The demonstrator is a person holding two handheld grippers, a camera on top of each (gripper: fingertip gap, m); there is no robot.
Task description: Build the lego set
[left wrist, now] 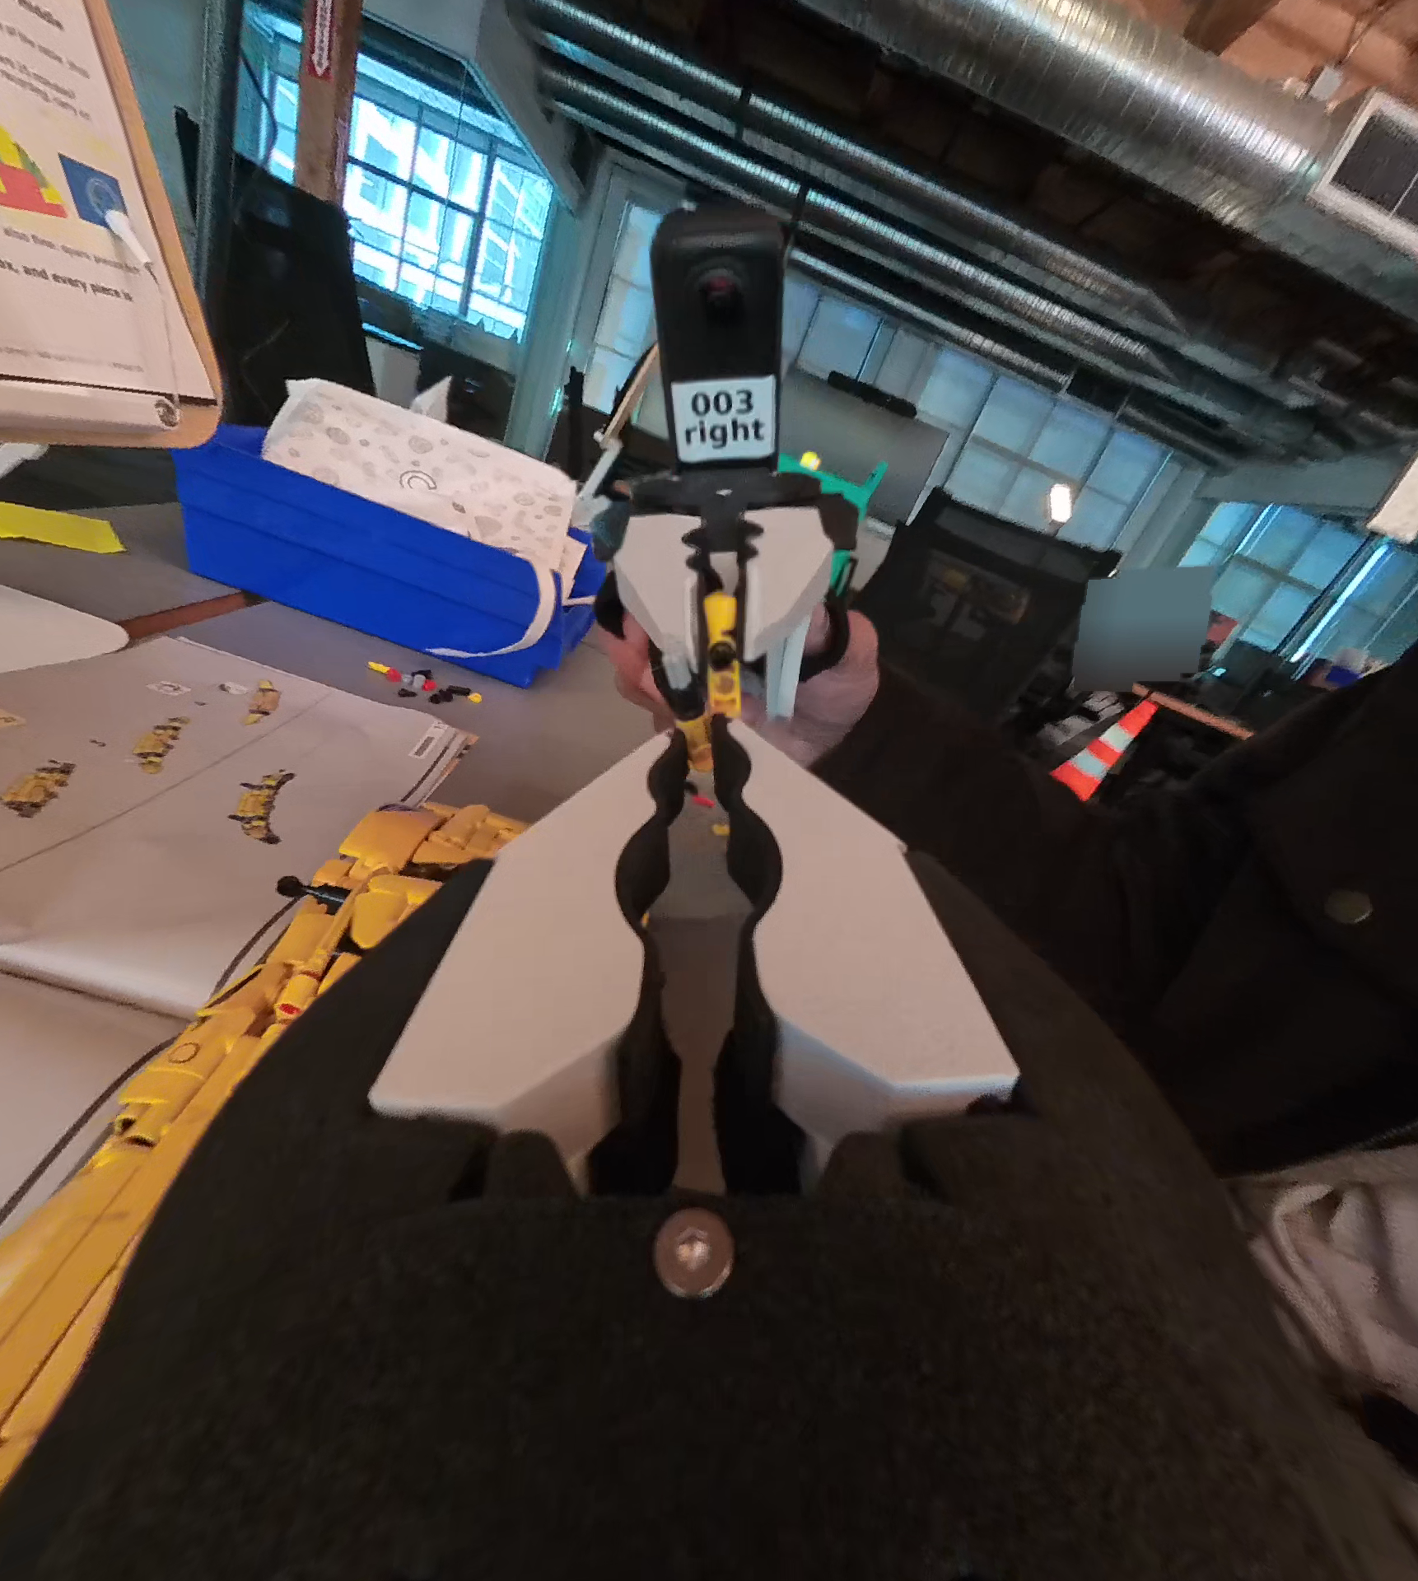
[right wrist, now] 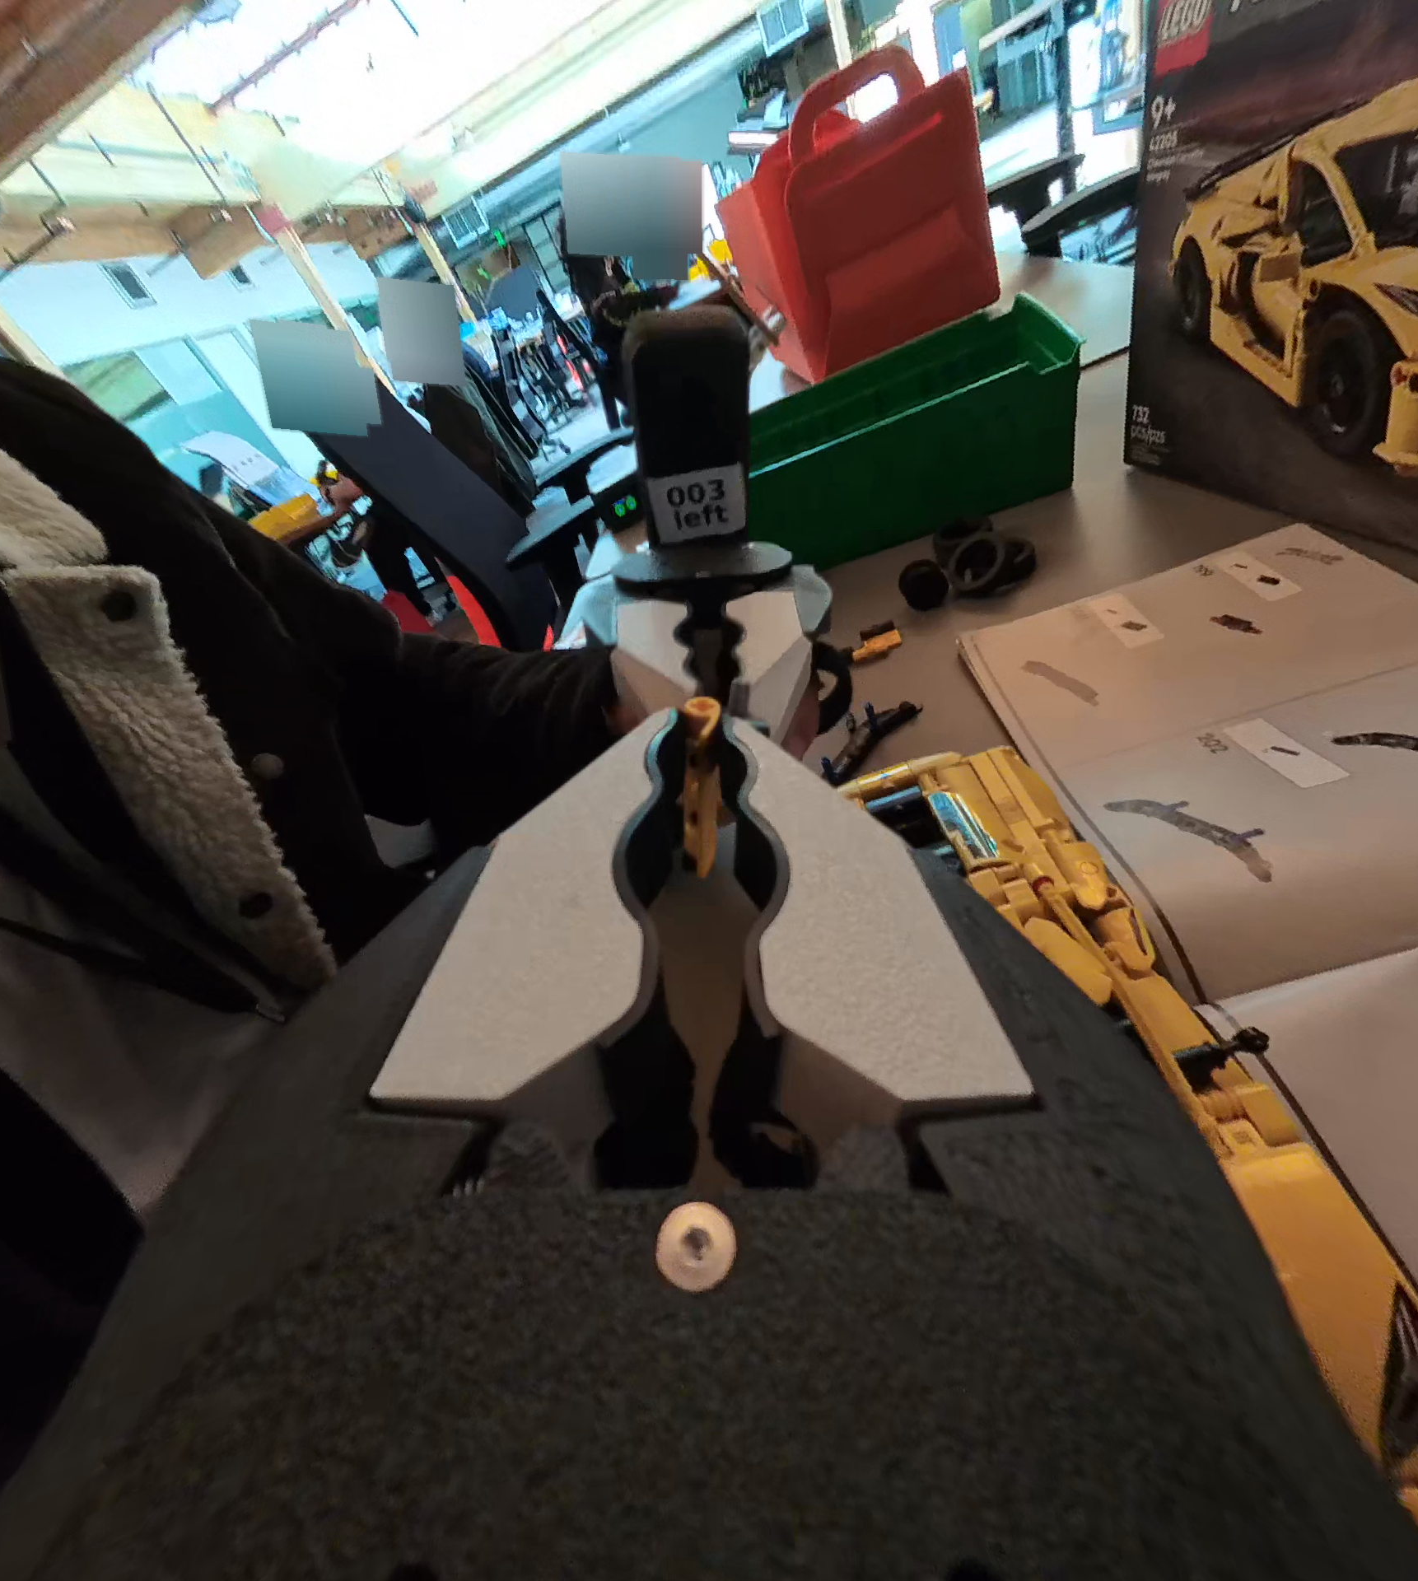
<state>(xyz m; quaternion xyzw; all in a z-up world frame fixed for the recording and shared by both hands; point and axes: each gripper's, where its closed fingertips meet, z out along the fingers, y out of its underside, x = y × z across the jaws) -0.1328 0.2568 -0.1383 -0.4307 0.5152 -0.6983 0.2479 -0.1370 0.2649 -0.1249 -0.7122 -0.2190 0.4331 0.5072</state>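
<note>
A small yellow Lego piece (left wrist: 718, 637) is held in the air between my two grippers, which face each other tip to tip. My right gripper (right wrist: 695, 727) is shut on the piece (right wrist: 699, 800), which sticks out a little past its tips. My left gripper (left wrist: 695, 749) is shut on the near end of that same piece. In the left wrist view the right gripper (left wrist: 718, 629) shows ahead, held by a hand. In the right wrist view the left gripper (right wrist: 714, 676) shows ahead. The partly built yellow car (left wrist: 363, 898) lies on the table below, also in the right wrist view (right wrist: 1031, 864).
An open instruction booklet (left wrist: 132, 813) (right wrist: 1287, 727) lies under the car. A blue bin (left wrist: 363, 547), loose small pieces (left wrist: 423, 680), a green bin (right wrist: 919, 445), black tyres (right wrist: 979, 560), the set's box (right wrist: 1321, 257) and a red bag (right wrist: 868, 222) stand around. A dark sleeve (right wrist: 432, 710) is close. The tips of both grippers are at nearly the same place.
</note>
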